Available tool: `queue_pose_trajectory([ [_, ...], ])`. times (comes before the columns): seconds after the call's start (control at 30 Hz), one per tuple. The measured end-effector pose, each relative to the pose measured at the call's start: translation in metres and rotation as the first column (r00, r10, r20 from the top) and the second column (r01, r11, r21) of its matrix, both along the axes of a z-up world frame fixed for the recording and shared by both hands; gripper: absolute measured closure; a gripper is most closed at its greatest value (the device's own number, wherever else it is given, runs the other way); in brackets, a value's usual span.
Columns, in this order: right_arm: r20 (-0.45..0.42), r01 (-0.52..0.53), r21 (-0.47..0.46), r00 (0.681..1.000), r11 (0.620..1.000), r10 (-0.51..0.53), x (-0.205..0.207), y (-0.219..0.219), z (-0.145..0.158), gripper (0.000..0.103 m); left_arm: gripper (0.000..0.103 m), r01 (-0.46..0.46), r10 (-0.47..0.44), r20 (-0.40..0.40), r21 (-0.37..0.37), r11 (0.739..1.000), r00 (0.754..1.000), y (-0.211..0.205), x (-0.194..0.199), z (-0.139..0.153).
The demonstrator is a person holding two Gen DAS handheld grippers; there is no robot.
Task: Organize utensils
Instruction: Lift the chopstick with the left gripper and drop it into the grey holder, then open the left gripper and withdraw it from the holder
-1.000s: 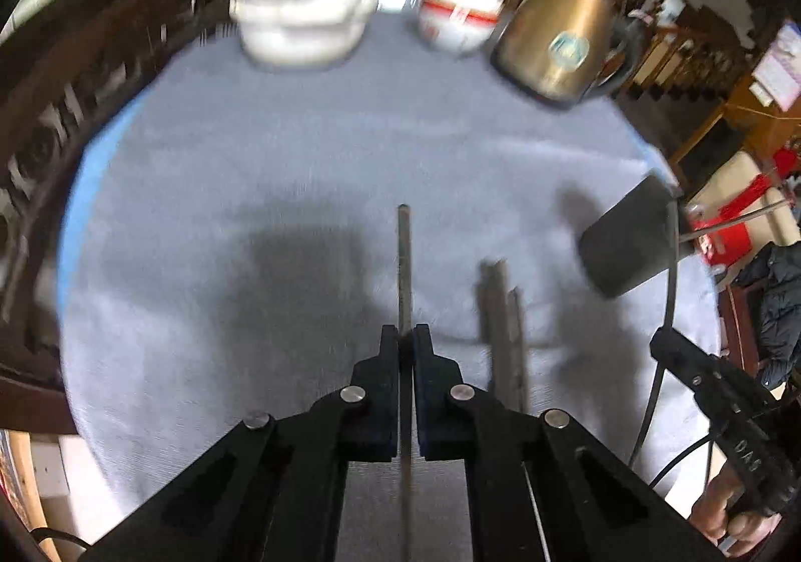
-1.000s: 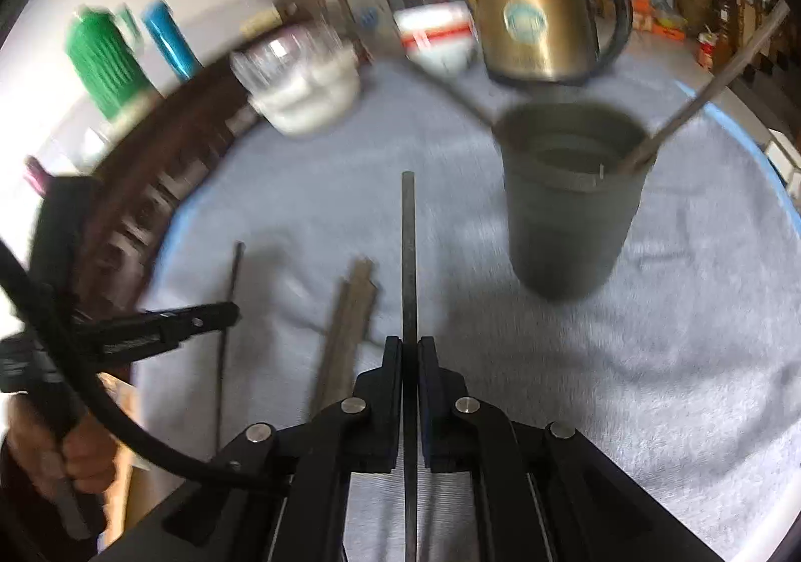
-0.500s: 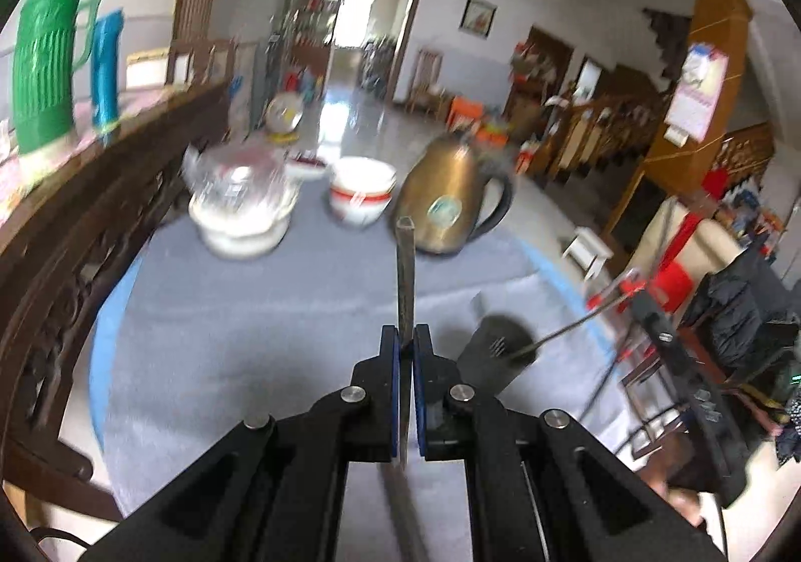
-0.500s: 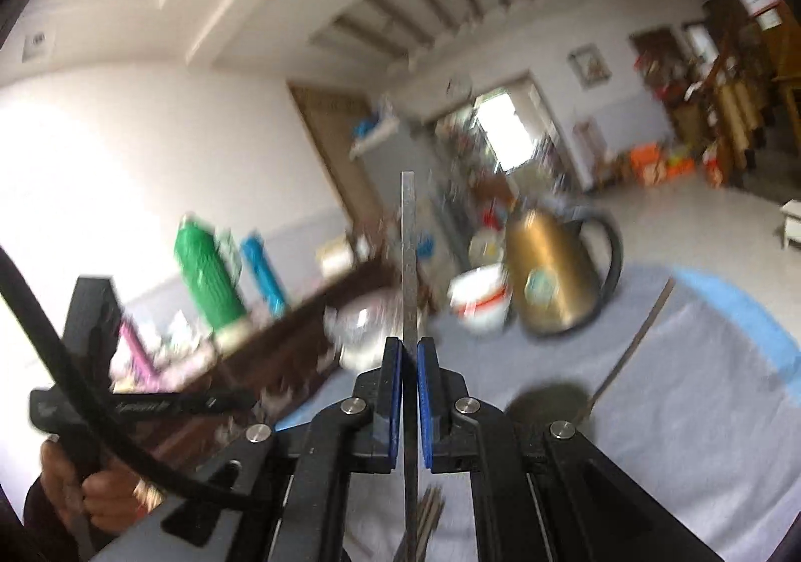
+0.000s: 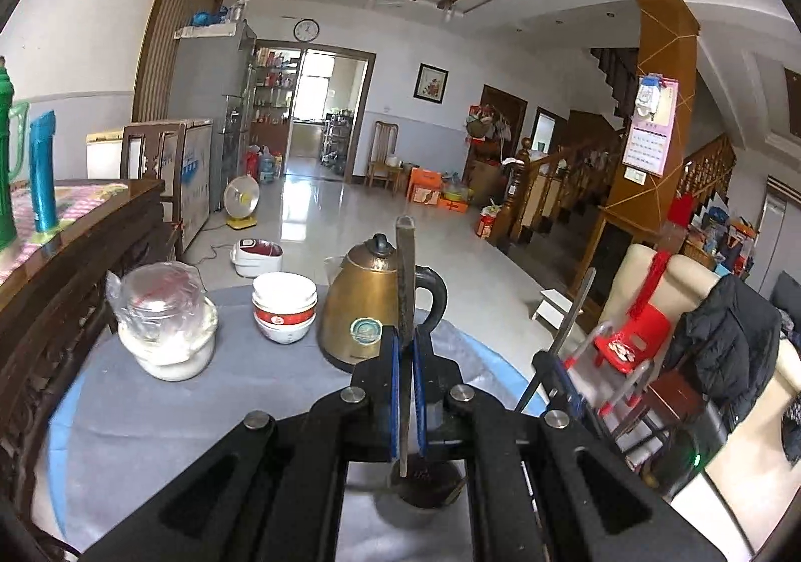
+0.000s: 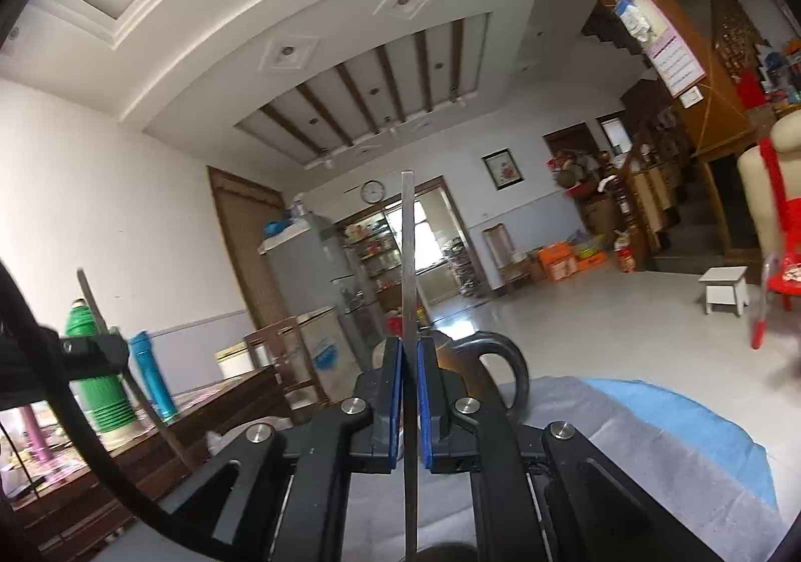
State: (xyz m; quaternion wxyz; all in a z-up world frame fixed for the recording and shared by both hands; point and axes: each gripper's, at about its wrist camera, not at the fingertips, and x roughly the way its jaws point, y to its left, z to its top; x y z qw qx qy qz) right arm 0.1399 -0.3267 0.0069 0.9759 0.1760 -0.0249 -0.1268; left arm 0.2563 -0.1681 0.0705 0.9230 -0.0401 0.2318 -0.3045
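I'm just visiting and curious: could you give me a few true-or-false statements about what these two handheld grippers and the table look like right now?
1. The left gripper is clamped on a thin metal utensil. True.
2. The right gripper is open and empty. False: it is shut on a flat metal strip.
3. A brass kettle stands on the table. True.
4. The stacked bowls are blue. False: white with a red band.
5. A wall clock hangs above the doorway. True.

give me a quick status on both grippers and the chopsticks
Left gripper shut on a chopstick, tip up. Right gripper shut on another chopstick. Dark cup below left gripper. Nothing blocking.
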Motion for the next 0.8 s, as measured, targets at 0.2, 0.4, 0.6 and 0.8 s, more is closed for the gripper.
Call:
queue_pose_trajectory([
  [0.2, -0.058, 0.040, -0.004, 0.997, 0.999, -0.040, 0.021, -0.005, -0.015, 0.097, 0.098, -0.025, 0.027, -0.068, 0.030, 0.999, 0.997, -0.038, 0.024, -0.031],
  [0.4, -0.126, 0.008, -0.017, 0.992, 1.000, -0.010, 0.034, -0.001, -0.032, 0.097, 0.098, -0.020, 0.037, -0.149, 0.110, 0.994, 0.988, -0.051, 0.034, -0.067],
  [0.6, -0.205, -0.068, -0.017, 0.977, 0.998, 0.063, 0.026, 0.002, -0.046, 0.095, 0.097, 0.000, 0.026, -0.157, 0.163, 0.987, 0.987, -0.043, 0.024, -0.070],
  [0.8, -0.282, -0.175, 0.042, 0.942, 0.984, 0.180, 0.009, -0.001, -0.052, 0.094, 0.058, -0.026, 0.040, -0.080, 0.171, 0.985, 0.996, -0.011, -0.001, -0.045],
])
